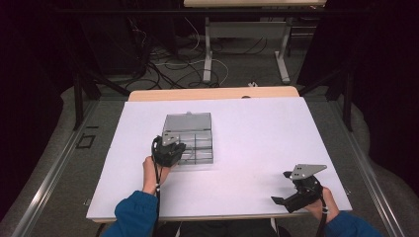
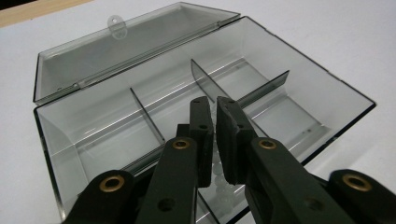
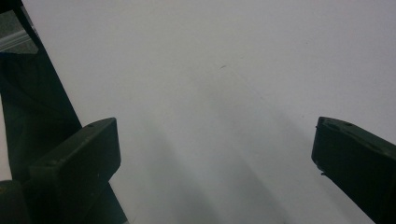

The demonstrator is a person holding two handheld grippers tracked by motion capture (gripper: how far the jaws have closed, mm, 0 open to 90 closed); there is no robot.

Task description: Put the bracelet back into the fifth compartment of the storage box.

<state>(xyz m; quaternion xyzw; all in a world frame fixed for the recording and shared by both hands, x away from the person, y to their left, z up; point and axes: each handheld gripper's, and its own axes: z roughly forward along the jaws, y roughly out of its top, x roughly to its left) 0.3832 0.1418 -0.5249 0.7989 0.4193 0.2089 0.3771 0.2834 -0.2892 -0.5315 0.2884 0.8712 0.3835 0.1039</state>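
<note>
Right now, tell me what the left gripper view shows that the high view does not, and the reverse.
Left gripper view: the left gripper with fingers nearly together over the clear box, dividers inside, and small pale items at its near edge. High view: the right gripper, open, resting apart on the white sheet, plus floor cables. Both: open lid, box, sheet.

Bright white tabletop, dark surroundings — soft shadows
</note>
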